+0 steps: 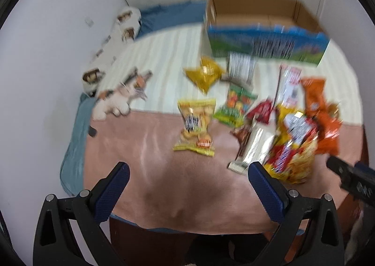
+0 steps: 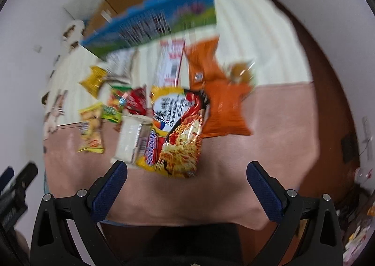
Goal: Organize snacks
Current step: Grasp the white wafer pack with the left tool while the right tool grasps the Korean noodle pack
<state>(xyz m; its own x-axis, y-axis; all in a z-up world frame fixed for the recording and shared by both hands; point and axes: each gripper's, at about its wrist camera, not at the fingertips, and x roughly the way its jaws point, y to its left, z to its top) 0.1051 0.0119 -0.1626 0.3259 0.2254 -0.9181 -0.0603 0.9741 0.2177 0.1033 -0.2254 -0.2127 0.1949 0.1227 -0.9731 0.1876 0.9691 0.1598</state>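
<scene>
both views are smeared by motion blur, so small print is mostly unreadable. the left gripper [image 1: 188,173] hangs above the near edge of the bed [image 1: 150,146], its jaws spread wide with nothing between them, over the pink blanket [image 1: 140,172]. the right gripper [image 2: 186,172] is likewise released, jaws wide apart and empty, just short of the snack pile. the snacks lie in a loose heap across the line where the pink blanket meets the cream striped cover [image 1: 164,55], toward the bed's right side. nearest the right gripper is a noodle packet [image 2: 180,132] in red and yellow, partly overlapping a white wrapped bar [image 2: 131,139] on its left. a small yellow biscuit bag [image 1: 196,125] lies apart from the heap on its left, on the blanket. beyond it sit a yellow pouch [image 1: 205,73] and a green packet [image 1: 234,106], the latter touching a red packet [image 1: 262,109]. two orange bags [image 2: 220,104] lie at the right of the heap, overlapping each other. behind the pile, toward the far edge of the bed, stands an open cardboard box [image 1: 264,43] with a blue and green printed front, its inside brown and bare as far as can be seen. a plush cat [image 1: 117,97] lies near the bed's left edge beside a patterned pillow [image 1: 112,38].
</scene>
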